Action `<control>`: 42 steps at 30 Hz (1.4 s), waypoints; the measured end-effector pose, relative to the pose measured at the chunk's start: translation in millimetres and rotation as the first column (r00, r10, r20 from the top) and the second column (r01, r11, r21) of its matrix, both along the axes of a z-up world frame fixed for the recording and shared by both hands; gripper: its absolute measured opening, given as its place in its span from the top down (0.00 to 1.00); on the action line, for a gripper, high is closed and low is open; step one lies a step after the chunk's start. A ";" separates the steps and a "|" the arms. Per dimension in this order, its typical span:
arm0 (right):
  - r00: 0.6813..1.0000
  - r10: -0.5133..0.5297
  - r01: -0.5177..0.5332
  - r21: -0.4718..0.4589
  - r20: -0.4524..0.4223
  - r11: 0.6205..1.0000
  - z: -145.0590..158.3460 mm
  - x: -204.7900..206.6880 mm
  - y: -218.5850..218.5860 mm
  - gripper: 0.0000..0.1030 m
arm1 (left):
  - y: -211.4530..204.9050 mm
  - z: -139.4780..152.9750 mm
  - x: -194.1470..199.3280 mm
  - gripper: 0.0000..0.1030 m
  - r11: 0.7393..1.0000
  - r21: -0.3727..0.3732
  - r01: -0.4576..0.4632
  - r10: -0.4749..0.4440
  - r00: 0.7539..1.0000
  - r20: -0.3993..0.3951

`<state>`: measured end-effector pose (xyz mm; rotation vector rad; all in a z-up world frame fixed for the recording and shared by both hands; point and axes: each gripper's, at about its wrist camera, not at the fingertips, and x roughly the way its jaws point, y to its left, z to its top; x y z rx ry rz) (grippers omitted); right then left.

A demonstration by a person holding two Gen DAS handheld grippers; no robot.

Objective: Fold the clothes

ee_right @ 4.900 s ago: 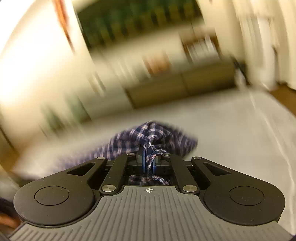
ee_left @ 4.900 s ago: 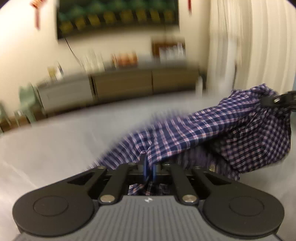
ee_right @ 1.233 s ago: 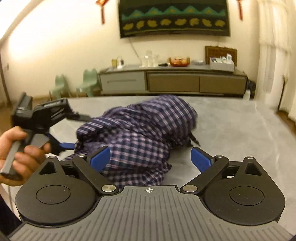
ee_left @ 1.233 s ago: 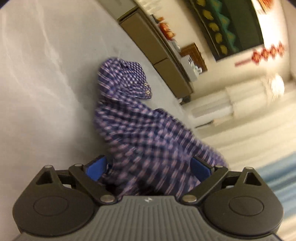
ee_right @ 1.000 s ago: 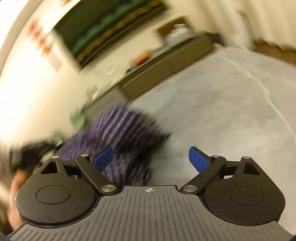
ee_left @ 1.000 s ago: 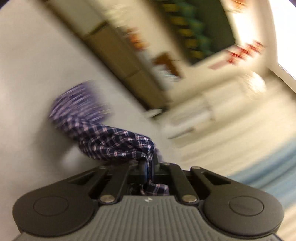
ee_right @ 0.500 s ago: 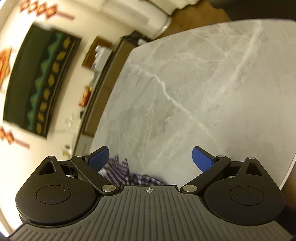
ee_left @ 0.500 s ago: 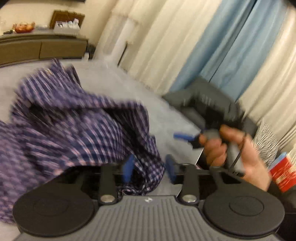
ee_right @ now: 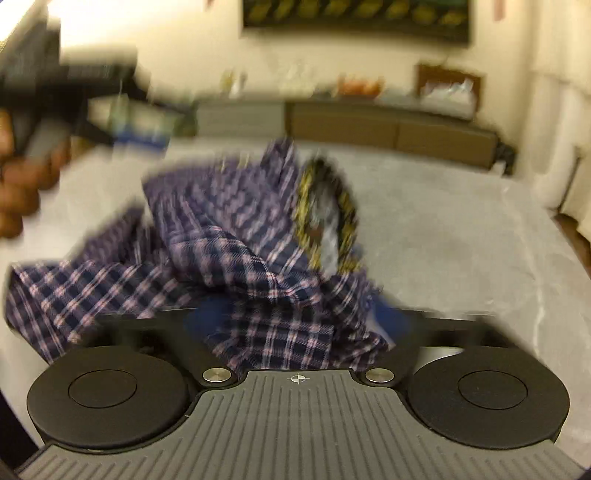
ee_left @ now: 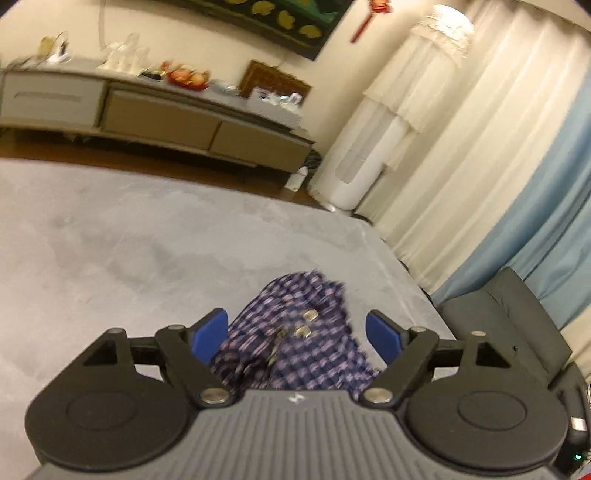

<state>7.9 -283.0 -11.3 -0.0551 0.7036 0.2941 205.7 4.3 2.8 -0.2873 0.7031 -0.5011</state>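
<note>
Between the blue pads of the left gripper (ee_left: 297, 334), whose jaws are opening wide, a bunched cuff of the plaid shirt (ee_left: 295, 347) lies loose on the grey table (ee_left: 110, 236), apparently let go. Just ahead of the right gripper (ee_right: 295, 321), its jaws closing around crumpled cloth, the shirt sits heaped, probably so a fresh edge can be taken for spreading.

A grey marble-patterned table (ee_left: 110, 236) fills the foreground. Behind it a long low sideboard (ee_left: 155, 118) stands against the cream wall, carrying a red fruit bowl (ee_left: 186, 77), glassware (ee_left: 123, 51) and a box of small items (ee_left: 275, 99). A dark green and yellow wall hanging (ee_left: 288, 18) hangs above. White curtains (ee_left: 480, 129), a blue curtain (ee_left: 546, 221) and a grey sofa (ee_left: 506, 317) stand to the right.
</note>
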 end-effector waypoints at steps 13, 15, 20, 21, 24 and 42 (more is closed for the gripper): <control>0.653 -0.757 0.749 0.161 -0.017 0.643 1.1 -83.9 -203.7 0.45 | -76.2 -17.2 69.2 0.17 0.942 0.292 0.165 -0.176 0.984 0.012; 0.623 -0.777 0.750 0.215 0.087 0.625 16.7 -94.1 -196.7 0.45 | -92.8 -20.7 76.9 0.17 0.913 0.357 0.198 -0.222 0.975 0.026; 0.721 -0.602 0.555 0.233 0.345 0.798 46.6 -88.0 -146.4 0.22 | -128.7 -30.7 97.0 0.17 0.815 0.497 0.296 -0.349 0.937 0.015; 0.701 -0.605 0.588 0.173 0.379 0.790 47.5 -85.9 -139.7 0.21 | -132.4 -37.4 102.5 0.17 0.786 0.526 0.326 -0.380 0.925 -0.006; 0.630 -0.665 0.709 0.052 0.402 0.703 45.5 -78.2 -142.1 0.07 | -136.5 -58.3 115.0 0.17 0.710 0.575 0.407 -0.451 0.890 -0.073; 1.000 0.008 -0.010 -0.066 -0.027 0.998 -21.1 40.4 -97.5 0.14 | -151.4 -106.1 127.1 0.29 0.491 0.546 0.679 -0.697 0.682 -0.222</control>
